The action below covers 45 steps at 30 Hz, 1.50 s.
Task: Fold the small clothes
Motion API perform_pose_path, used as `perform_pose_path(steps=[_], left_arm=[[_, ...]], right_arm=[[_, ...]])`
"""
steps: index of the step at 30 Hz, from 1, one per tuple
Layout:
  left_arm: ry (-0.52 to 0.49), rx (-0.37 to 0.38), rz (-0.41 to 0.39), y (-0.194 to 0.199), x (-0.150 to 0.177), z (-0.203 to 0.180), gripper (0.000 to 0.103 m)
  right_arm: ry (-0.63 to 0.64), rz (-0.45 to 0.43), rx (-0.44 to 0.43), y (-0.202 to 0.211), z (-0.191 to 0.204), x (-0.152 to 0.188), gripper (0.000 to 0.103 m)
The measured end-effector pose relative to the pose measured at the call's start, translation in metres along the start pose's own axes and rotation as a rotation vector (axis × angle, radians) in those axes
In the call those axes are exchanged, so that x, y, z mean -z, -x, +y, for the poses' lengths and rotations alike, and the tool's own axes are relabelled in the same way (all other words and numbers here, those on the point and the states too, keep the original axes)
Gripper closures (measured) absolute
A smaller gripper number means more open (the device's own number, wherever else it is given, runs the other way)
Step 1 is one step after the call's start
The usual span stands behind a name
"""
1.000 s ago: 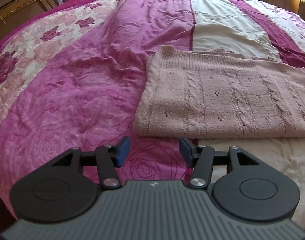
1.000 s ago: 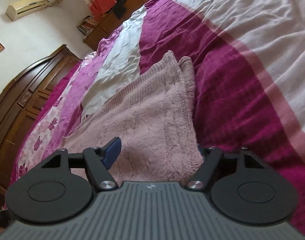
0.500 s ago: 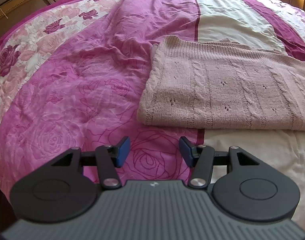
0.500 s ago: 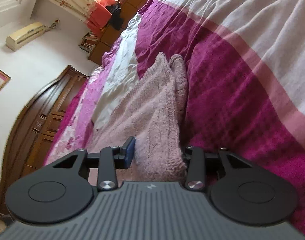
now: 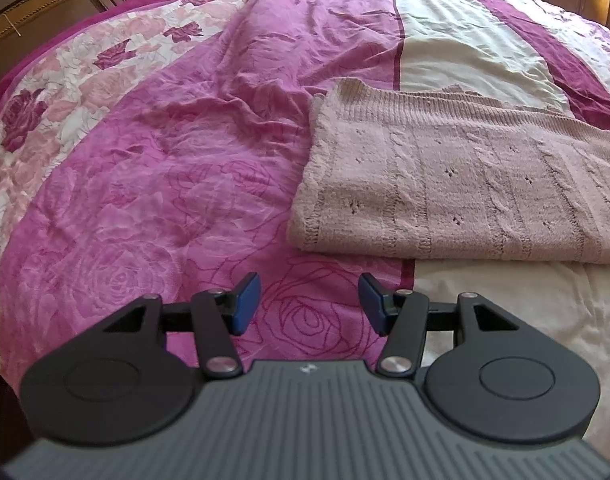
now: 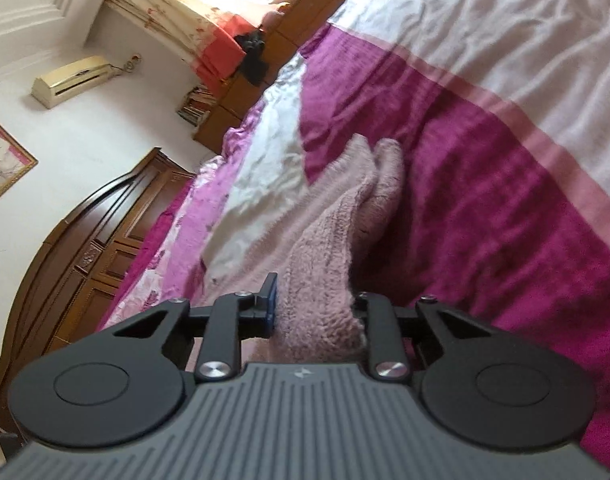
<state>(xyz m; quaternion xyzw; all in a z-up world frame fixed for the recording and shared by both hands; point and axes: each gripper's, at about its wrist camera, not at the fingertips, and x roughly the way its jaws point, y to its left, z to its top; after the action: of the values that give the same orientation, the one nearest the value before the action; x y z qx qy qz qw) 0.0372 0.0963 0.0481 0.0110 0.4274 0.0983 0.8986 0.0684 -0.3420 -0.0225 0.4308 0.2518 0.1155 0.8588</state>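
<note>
I judge the fold part-way done: the pink knitted sweater (image 5: 465, 184) lies on the bed (image 5: 165, 168) already doubled into a flat band with a thick folded edge toward me, over the seam where the magenta rose panel meets the cream panel. At least one more fold, end over end, looks left to make it compact.

My right hand-held gripper (image 6: 315, 304) has closed on the sweater's near end; a bunched wad of knit fills the space between the blue pad on one side and the other finger, which the cloth mostly hides. That end rises off the bed into the grip, and the rest trails away toward the wooden headboard (image 6: 85, 260). This hand-held gripper is rolled hard sideways, the room tilted in its view.

My left hand-held gripper (image 5: 309, 302) is spread wide and holds nothing. It hovers level over the magenta panel by the bed's near edge, just short of the sweater's near corner, pointing at it.
</note>
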Motion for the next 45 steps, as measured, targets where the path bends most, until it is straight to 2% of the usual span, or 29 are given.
perform_pose_path(steps=[10, 23, 30, 35, 40, 45], left_arm=[[0.003, -0.002, -0.033, 0.008, -0.001, 0.014, 0.047], [0.008, -0.050, -0.116, 0.024, -0.026, 0.055, 0.047], [-0.001, -0.060, -0.157, 0.031, -0.042, 0.076, 0.047], [0.007, -0.064, -0.176, 0.035, -0.047, 0.090, 0.047], [0.009, -0.070, -0.175, 0.031, -0.046, 0.100, 0.047], [0.011, -0.059, -0.163, 0.021, -0.043, 0.107, 0.047]], right_arm=[[0.123, -0.014, -0.059, 0.000, 0.064, -0.013, 0.078], [0.324, 0.082, -0.189, -0.035, 0.182, -0.003, 0.079], [0.416, 0.167, -0.254, -0.068, 0.243, 0.028, 0.081], [0.489, 0.252, -0.229, -0.110, 0.279, 0.068, 0.081], [0.518, 0.363, -0.183, -0.159, 0.289, 0.114, 0.081], [0.585, 0.453, -0.118, -0.195, 0.283, 0.163, 0.079]])
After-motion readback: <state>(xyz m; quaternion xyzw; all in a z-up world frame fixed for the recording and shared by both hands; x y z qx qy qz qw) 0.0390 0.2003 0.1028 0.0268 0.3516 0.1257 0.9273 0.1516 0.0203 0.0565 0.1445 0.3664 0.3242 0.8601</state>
